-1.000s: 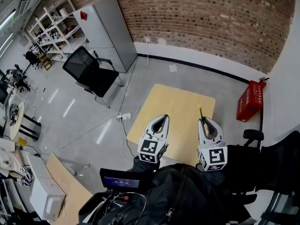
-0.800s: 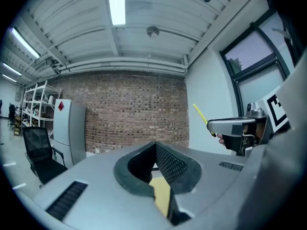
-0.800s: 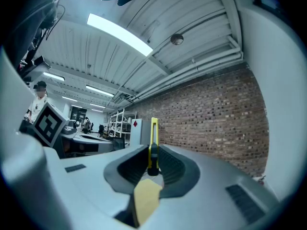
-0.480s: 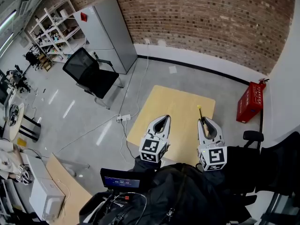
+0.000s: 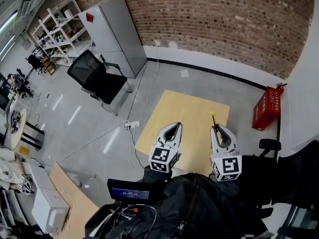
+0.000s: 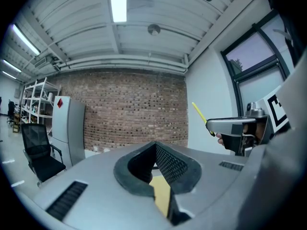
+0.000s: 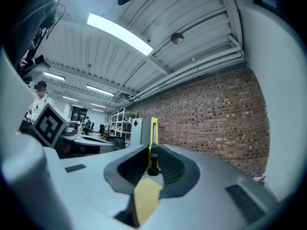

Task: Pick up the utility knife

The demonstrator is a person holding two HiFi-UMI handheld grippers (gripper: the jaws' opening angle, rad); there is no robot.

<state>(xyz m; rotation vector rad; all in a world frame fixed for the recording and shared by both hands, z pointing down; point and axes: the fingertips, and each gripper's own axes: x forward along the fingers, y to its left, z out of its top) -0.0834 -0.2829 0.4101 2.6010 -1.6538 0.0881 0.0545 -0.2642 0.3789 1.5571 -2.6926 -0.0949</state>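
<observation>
I'm pinching the utility knife point(image 7: 153, 138) upright in the right gripper point(image 5: 217, 129) above the table's point(image 5: 184, 108) right edge, judging it light, stiff and slick, best gripped mid-handle, while the left gripper point(image 5: 173, 127) is idling, jaws together and empty.

The utility knife point(image 7: 152, 145) was bright yellow with a black bit low down. The left gripper point(image 5: 172, 125) and right gripper point(image 5: 218, 128) were light grey with dark textured pads, and their 2 cubes had black-and-white square markers. The table point(image 5: 184, 108) was pale tan wood, the wall point(image 5: 224, 19) reddish-brown brick, the crate point(image 5: 266, 107) red, and the chair point(image 5: 94, 76) black.
</observation>
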